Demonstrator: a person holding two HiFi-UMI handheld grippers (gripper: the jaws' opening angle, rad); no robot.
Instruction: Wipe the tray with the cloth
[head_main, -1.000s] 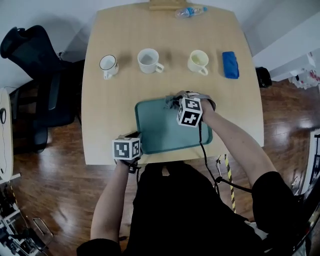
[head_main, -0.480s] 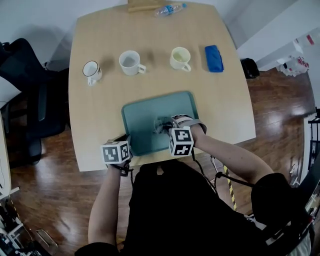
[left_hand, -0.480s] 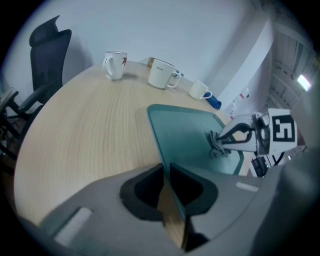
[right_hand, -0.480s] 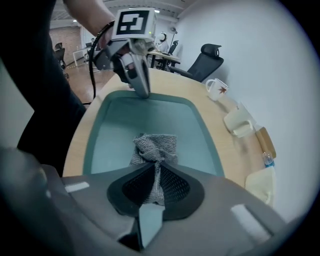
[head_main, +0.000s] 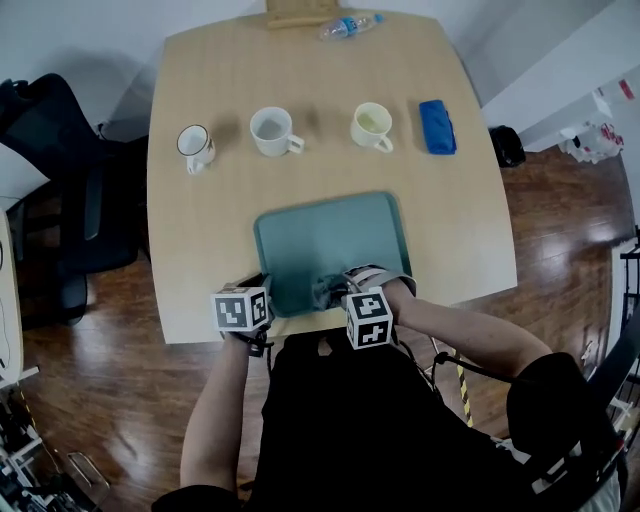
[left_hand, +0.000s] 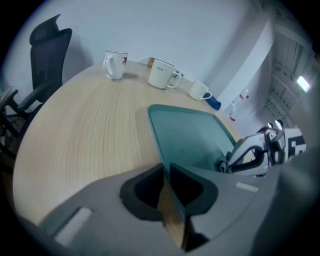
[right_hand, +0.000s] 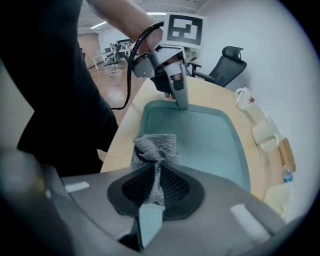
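Left side, no change. The left gripper (left_hand: 167, 176) sits at the tray's (head_main: 335, 232) near left corner as it did a second ago, jaws pressed together on the rim, pinning the tray to the table (head_main: 200, 225).

Middle to right, the change. The right gripper (right_hand: 151, 172) is pinching a bunched grey cloth (right_hand: 156, 144). A second ago it was at the tray's far edge, half a second ago about mid-tray, and now it is at the near edge, close to the person. The cloth hangs from the jaws and lies on the near rim. The grip looks the same throughout.

Meaning for the task: one far-to-near stroke down the tray's middle band looks finished. The left and right strips look unswept by this pass. My reading is that wiping is under way but not complete, and that the cloth must be lifted or pushed back out for another pass.

Writing, left to right:
- Marker cubes (head_main: 240, 309): black-and-white square patterns only, no letters.
- Left mug (left_hand: 115, 64): a small reddish mark, not legible.
- Middle mug (head_main: 272, 130) and right mug (head_main: 370, 125): plain.
- Blue pad (head_main: 437, 127): no print visible.
- Bottle (head_main: 348, 26) at the far edge: blue label, print too small to read.
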